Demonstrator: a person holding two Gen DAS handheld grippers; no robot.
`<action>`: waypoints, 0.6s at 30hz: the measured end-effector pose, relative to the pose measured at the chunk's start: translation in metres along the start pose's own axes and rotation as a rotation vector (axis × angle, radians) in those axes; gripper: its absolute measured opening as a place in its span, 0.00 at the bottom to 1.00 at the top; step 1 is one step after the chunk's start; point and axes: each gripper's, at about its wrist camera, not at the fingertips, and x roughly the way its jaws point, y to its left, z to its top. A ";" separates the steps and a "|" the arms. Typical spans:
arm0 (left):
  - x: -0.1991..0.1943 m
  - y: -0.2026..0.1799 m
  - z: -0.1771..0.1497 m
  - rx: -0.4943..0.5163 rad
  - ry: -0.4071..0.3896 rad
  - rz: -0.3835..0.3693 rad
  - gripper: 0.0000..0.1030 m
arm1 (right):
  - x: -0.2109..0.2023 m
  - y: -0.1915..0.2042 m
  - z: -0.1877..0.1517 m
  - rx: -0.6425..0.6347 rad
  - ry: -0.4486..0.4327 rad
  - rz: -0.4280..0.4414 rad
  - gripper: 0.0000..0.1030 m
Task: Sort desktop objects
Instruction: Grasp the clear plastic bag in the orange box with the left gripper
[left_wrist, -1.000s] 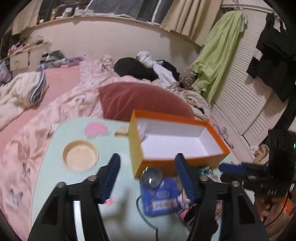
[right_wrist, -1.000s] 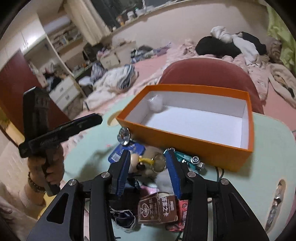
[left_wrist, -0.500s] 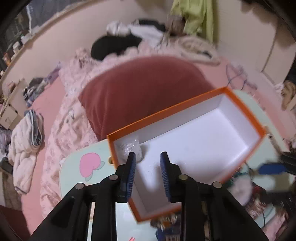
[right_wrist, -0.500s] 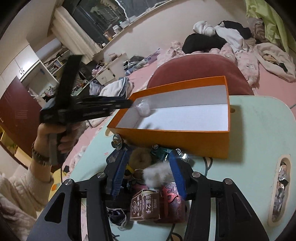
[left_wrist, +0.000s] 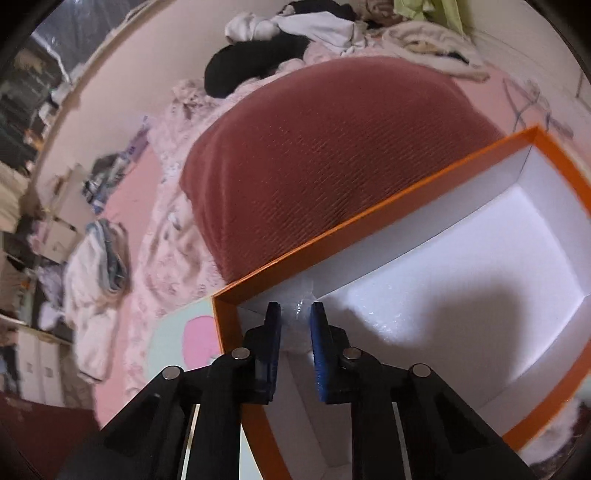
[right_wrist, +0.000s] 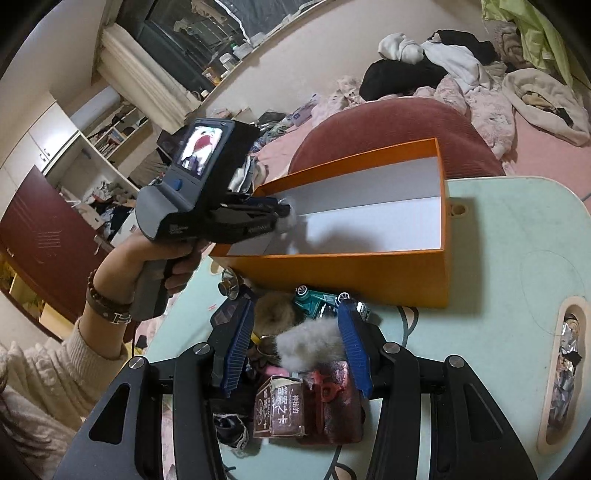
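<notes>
Inside orange box (left_wrist: 369, 218), left tool (left_wrist: 295, 314) has closed on wad (left_wrist: 297, 314).

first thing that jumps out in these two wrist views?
The orange box with its white inside, open on the pale green table. The left claw reaches into its near corner, jaws just closing around a small clear crinkly wad. In front of the box lies a jumble of small items, where the right claw straddles a grey fluffy pom-pom beside a teal toy car.

Counted on the mint-green table (right_wrist: 517, 236)
One orange box (right_wrist: 354, 273), one toy car (right_wrist: 317, 301), two fur pompoms (right_wrist: 310, 345), two grippers (right_wrist: 295, 347)
</notes>
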 end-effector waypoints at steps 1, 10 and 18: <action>-0.002 0.002 0.000 -0.011 -0.008 -0.018 0.07 | 0.000 0.000 -0.001 0.001 0.002 0.000 0.47; -0.040 0.032 -0.012 -0.117 -0.170 -0.173 0.00 | -0.001 -0.001 0.000 0.002 0.001 -0.008 0.47; -0.109 0.038 -0.038 -0.185 -0.305 -0.427 0.00 | 0.000 0.000 -0.001 0.004 0.010 -0.021 0.47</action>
